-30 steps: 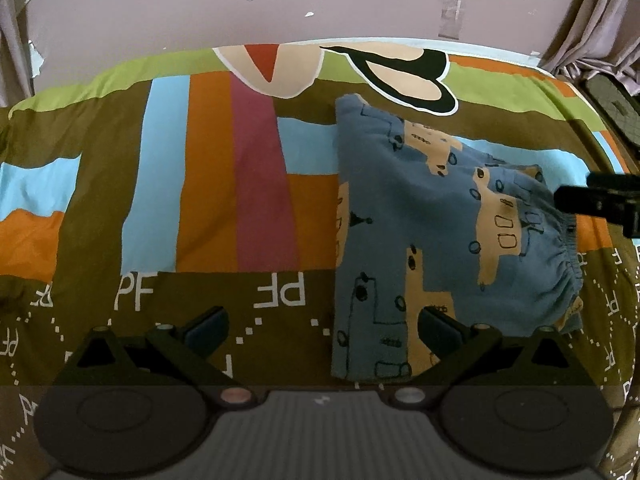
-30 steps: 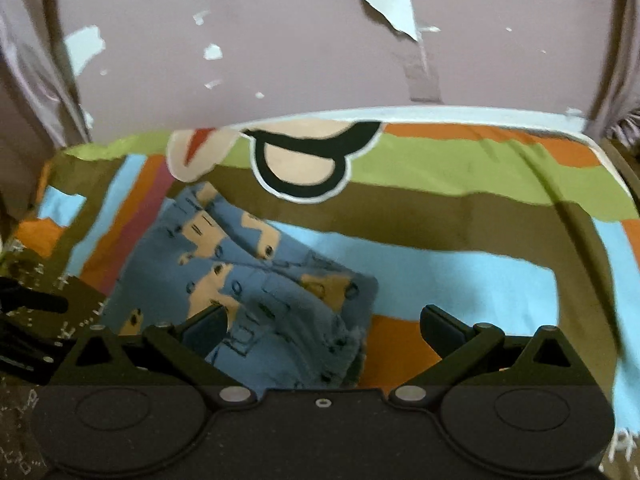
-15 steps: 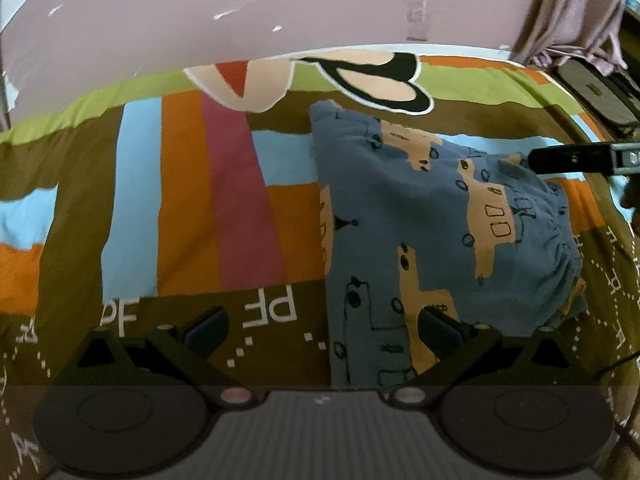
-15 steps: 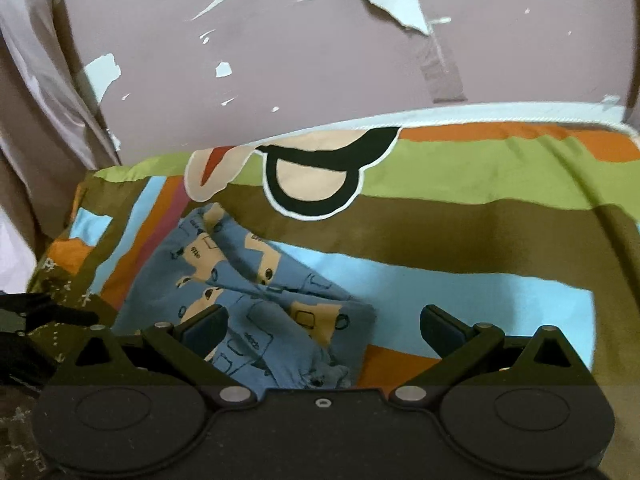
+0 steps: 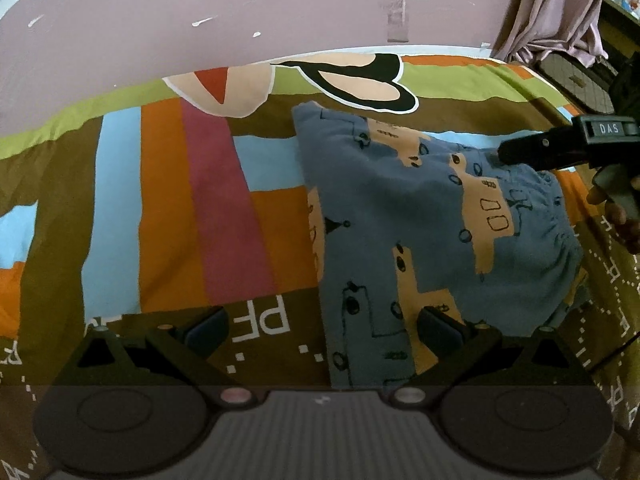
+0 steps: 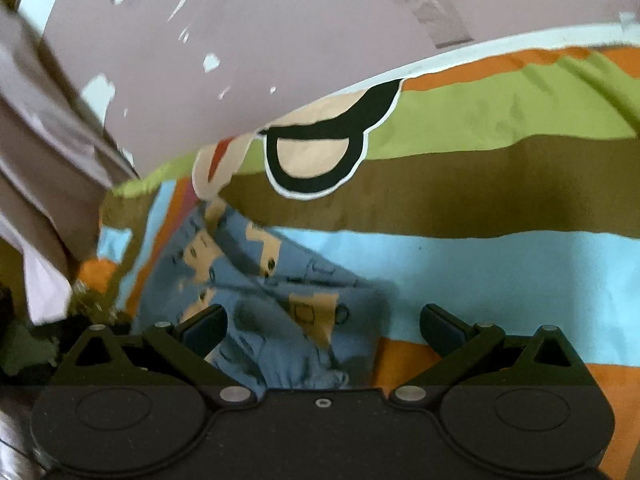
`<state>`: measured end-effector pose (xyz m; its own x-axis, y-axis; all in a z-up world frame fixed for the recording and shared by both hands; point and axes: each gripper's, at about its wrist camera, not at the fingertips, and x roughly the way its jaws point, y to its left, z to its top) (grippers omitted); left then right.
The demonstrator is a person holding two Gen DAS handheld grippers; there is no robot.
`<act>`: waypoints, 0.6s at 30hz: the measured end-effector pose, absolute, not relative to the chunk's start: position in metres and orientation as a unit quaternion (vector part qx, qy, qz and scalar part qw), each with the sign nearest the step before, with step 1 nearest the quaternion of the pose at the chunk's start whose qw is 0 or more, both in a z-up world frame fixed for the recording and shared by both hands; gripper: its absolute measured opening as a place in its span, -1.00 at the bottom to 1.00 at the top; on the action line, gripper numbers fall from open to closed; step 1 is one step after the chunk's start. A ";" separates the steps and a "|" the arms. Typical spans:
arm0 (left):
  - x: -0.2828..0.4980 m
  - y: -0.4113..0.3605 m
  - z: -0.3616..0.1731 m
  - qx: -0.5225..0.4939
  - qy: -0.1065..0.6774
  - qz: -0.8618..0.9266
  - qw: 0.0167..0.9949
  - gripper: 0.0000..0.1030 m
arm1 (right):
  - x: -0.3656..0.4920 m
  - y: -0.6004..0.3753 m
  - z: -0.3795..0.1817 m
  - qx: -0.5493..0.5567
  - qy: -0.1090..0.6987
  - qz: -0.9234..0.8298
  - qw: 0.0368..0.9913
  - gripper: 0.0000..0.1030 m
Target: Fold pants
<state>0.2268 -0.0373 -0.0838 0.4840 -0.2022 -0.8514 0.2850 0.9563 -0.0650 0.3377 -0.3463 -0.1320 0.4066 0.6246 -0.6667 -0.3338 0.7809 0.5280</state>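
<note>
Blue pants [image 5: 420,232] with tan truck prints lie folded in a compact rectangle on the striped bedspread [image 5: 168,208]. They also show in the right wrist view [image 6: 280,300]. My left gripper [image 5: 320,330] is open and empty, hovering at the pants' near left corner. My right gripper [image 6: 320,330] is open and empty over the waistband end. It shows from the side in the left wrist view [image 5: 500,154], at the pants' far right edge.
A mauve wall [image 5: 280,8] with peeling paint stands behind the bed. A curtain [image 5: 552,8] hangs at the far right, with a dark woven box [image 5: 576,80] below it. A pale cloth [image 6: 44,280] hangs left of the bed.
Both grippers stayed open and empty. The right gripper swung and tilted over the waistband end, reaching further over the pants. The left view drew slightly closer. The pants lie unmoved.
</note>
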 end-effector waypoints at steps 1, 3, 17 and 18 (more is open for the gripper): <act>0.227 -0.037 -0.083 0.039 0.488 -0.143 0.860 0.99 | 0.338 -0.346 -0.132 0.159 0.460 0.295 0.822 0.96; 0.229 -0.036 -0.082 0.034 0.488 -0.146 0.860 0.99 | 0.336 -0.341 -0.131 0.144 0.461 0.305 0.821 0.90; 0.228 -0.041 -0.074 0.023 0.482 -0.173 0.859 0.81 | 0.336 -0.342 -0.128 0.116 0.474 0.315 0.814 0.17; 0.228 -0.041 -0.075 0.024 0.482 -0.171 0.859 0.80 | 0.337 -0.341 -0.128 0.116 0.475 0.315 0.813 0.17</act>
